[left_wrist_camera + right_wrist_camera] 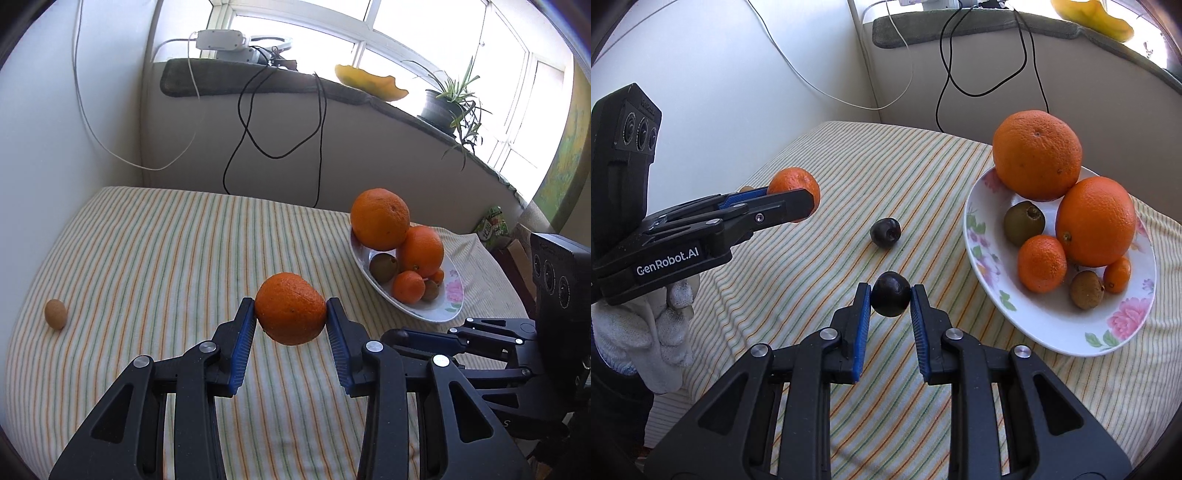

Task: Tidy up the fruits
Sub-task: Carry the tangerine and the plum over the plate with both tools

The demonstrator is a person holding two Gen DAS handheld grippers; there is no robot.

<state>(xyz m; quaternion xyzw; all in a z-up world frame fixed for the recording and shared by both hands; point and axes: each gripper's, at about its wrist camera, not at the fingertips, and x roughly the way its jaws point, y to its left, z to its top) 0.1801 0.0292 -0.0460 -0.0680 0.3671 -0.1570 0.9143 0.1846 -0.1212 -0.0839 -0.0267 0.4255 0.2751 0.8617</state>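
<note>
Striped cloth (923,177) covers the table beneath a sunlit windowsill, and on it we see a floral plate (1027,317) already holding two large oranges (1038,155), two small mandarins, two kiwis and one tiny orange fruit, so we judge the sorting well advanced. Our left gripper (291,314) is clamped on a mandarin (290,308) lifted above the cloth, short of the plate; our right gripper (890,295) pinches a dark plum-like fruit (891,294), also off the cloth. Left to collect are a second dark fruit (885,231) lying near the plate and a small brown fruit (55,314) far to the left, well apart from everything. We cannot identify that brown fruit for certain, and the left gripper's body hides most of it in the right wrist view.
</note>
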